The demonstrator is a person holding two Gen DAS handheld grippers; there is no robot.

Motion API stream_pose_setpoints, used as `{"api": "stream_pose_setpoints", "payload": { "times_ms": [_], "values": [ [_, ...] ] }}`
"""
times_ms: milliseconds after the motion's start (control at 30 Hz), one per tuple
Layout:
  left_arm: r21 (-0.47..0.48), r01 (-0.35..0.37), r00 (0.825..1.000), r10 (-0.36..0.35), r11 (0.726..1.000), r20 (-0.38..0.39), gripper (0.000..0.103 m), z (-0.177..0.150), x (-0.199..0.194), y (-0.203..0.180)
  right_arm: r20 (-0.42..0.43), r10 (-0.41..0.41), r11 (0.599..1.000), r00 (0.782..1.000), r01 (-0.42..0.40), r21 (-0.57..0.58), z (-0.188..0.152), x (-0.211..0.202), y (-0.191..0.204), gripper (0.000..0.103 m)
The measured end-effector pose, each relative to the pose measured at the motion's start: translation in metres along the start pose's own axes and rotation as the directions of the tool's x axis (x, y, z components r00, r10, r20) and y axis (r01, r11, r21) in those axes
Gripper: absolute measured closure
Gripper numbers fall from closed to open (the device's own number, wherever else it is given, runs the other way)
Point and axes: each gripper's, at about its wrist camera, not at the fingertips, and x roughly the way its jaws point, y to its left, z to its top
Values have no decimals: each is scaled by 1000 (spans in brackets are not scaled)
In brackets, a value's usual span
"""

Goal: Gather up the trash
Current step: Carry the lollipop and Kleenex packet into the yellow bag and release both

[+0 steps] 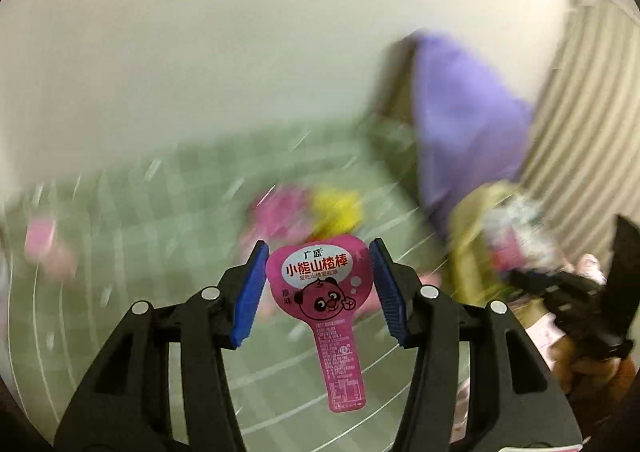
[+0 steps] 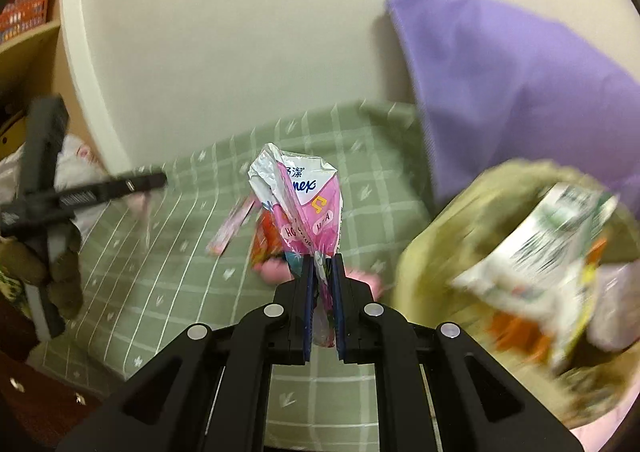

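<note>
The right gripper pinches a pink tissue pack; the bag at right already holds trash. The left gripper gapes wide around a pink bear wrapper, maybe not touching. More bits lie on the green checked cloth.

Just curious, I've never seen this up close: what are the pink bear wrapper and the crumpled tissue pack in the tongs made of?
Bear wrapper: seemingly thin glossy plastic film, flat, sharply printed, between open left tongs. Tissue pack: soft plastic film, silvery inside, creased and crumpled, pinched by right tongs.
</note>
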Motion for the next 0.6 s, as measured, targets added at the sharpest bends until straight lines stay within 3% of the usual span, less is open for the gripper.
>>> {"api": "stream_pose_setpoints", "payload": {
  "times_ms": [100, 200, 367, 433, 533, 600],
  "values": [
    [62, 118, 989, -122, 991, 78, 54, 38, -5, -42, 68, -70, 998, 995, 70, 1, 17, -29, -16, 93],
    [114, 247, 962, -257, 962, 94, 54, 67, 3, -85, 126, -159, 987, 979, 156, 32, 30, -61, -42, 93],
    [135, 453, 888, -460, 881, 21, 54, 86, 40, -156, 149, -320, 942, 936, 297, 153, 28, -111, -99, 93],
    [152, 494, 867, -499, 856, -5, 54, 83, 57, -181, 139, -344, 930, 929, 316, 189, 22, -121, -113, 93],
    [138, 576, 818, -570, 806, -81, 54, 74, 91, -217, 113, -372, 909, 921, 337, 247, 11, -133, -135, 93],
    [133, 598, 802, -585, 791, -124, 54, 66, 110, -232, 92, -388, 896, 917, 352, 269, 3, -134, -145, 93]
  ]
}}
